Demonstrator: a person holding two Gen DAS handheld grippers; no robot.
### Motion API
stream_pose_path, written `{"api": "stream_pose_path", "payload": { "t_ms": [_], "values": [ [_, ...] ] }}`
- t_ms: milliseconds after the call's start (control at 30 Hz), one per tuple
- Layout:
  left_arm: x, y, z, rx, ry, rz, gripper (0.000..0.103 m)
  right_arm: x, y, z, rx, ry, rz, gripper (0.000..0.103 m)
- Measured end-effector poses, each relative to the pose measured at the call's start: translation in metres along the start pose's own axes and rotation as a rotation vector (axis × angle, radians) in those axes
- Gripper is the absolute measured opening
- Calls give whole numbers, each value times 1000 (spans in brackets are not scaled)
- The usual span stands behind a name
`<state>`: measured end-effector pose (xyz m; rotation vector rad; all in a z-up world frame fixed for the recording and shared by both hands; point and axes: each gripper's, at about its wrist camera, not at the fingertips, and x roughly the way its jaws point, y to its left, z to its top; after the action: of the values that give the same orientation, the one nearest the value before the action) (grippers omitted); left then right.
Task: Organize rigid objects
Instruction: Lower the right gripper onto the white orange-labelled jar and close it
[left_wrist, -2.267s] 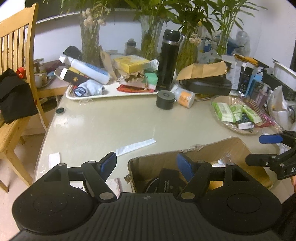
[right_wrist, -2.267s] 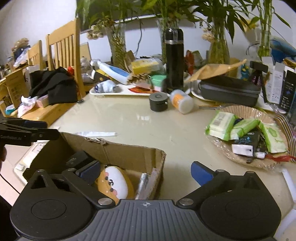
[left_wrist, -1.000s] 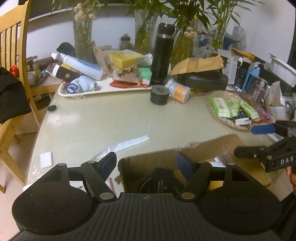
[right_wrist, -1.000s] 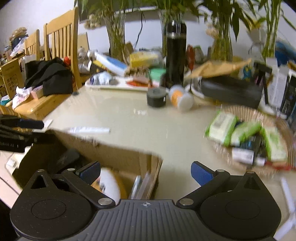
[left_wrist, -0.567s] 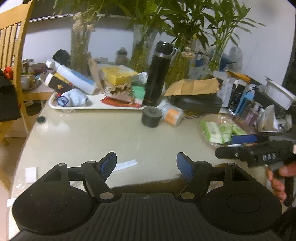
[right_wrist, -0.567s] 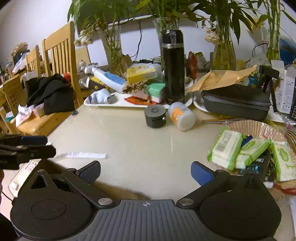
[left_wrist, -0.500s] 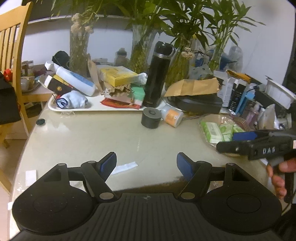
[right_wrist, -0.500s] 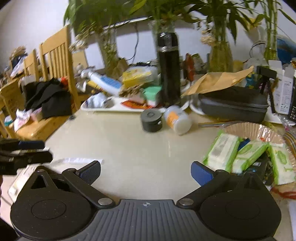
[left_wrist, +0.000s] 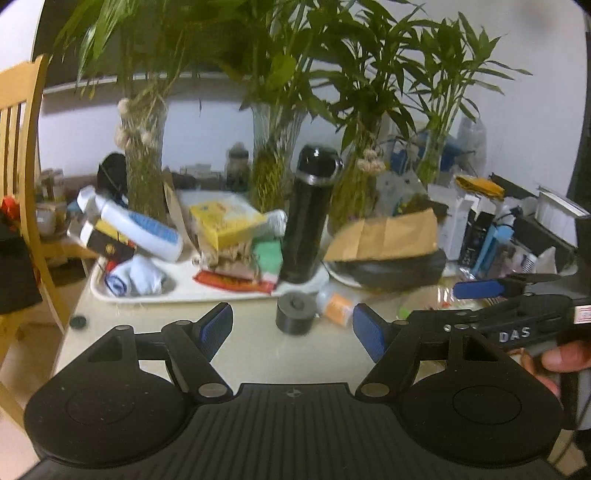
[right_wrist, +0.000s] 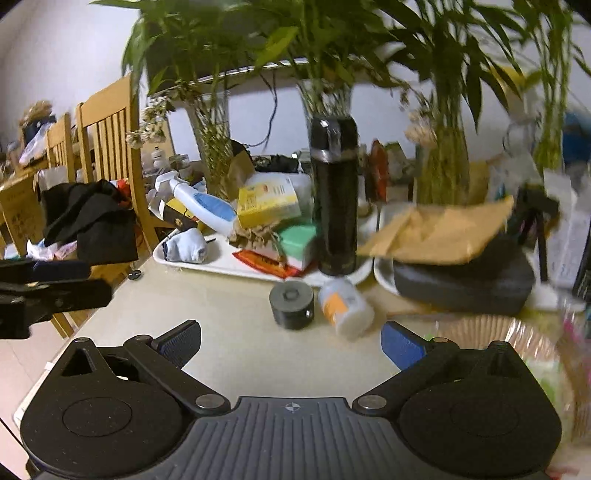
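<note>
Both tools hover over the table (right_wrist: 236, 354) with jaws spread wide, gripping nothing: the left gripper (left_wrist: 291, 325) and the right gripper (right_wrist: 291, 343). Ahead, a short black cylinder (right_wrist: 291, 304) stands upright; touching it, a white bottle (right_wrist: 345, 308) lies on its side, long axis running toward the upright black flask (right_wrist: 334, 195) behind.

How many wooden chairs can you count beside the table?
2, in the right wrist view: the near chair with black clothes on it, and another chair behind it. More may be hidden.
</note>
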<state>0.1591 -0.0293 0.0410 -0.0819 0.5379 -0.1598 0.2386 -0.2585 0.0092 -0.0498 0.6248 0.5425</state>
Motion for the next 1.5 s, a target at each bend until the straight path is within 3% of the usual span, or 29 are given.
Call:
{"api": "stream_pose_path", "payload": {
  "t_ms": [133, 367, 733, 967, 1300, 1500],
  "values": [
    [7, 8, -8, -6, -11, 3, 71, 1, 2, 8, -46, -14, -26, 103],
    [19, 25, -21, -20, 39, -5, 71, 18, -7, 2, -69, -19, -49, 102],
    [30, 33, -32, -9, 118, 26, 71, 81, -3, -17, -168, 81, -95, 84],
    [30, 33, -34, 7, 120, 31, 71, 126, -3, -13, -262, 146, -163, 74],
    [34, 40, -32, -21, 118, 20, 71, 179, -11, -3, -285, 194, -218, 62],
    [37, 43, -31, -28, 119, 26, 71, 205, -19, 3, -261, 221, -206, 57]
  ]
}}
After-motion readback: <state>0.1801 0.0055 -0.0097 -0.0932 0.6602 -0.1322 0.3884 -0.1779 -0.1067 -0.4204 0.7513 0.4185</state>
